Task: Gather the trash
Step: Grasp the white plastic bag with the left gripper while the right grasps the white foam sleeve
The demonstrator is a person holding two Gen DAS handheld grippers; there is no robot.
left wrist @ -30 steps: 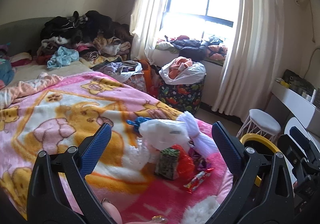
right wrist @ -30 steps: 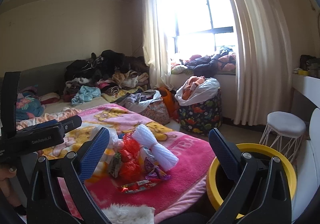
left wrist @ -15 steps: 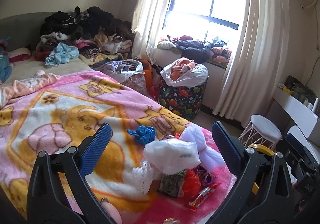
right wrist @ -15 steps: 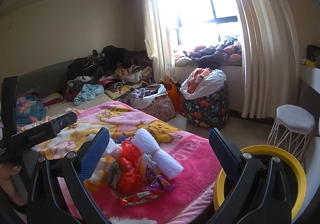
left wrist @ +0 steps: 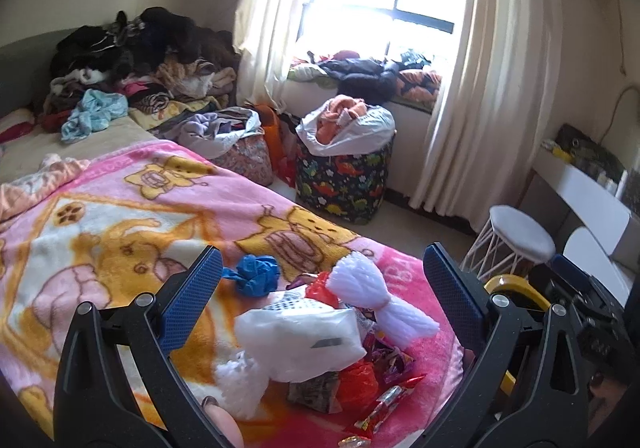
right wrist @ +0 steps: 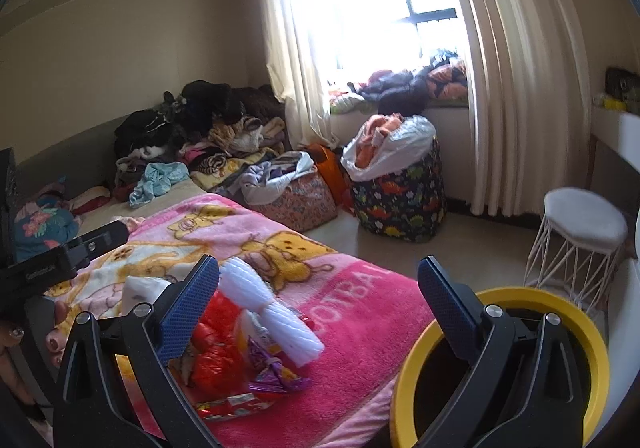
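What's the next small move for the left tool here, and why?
Probably lower the left tool onto the white plastic bag and close. It is open and holds nothing, the bag tops the trash pile on the pink blanket between its fingers, and the yellow bin waits beside the bed.

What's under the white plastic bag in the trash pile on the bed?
Beneath the white plastic bag show red plastic, a printed packet and purple wrappers; anything further under it is hidden.

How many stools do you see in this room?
1. The round white stool with thin wire legs stands on the floor near the curtain, beyond the yellow-rimmed bin. Others may be out of view.
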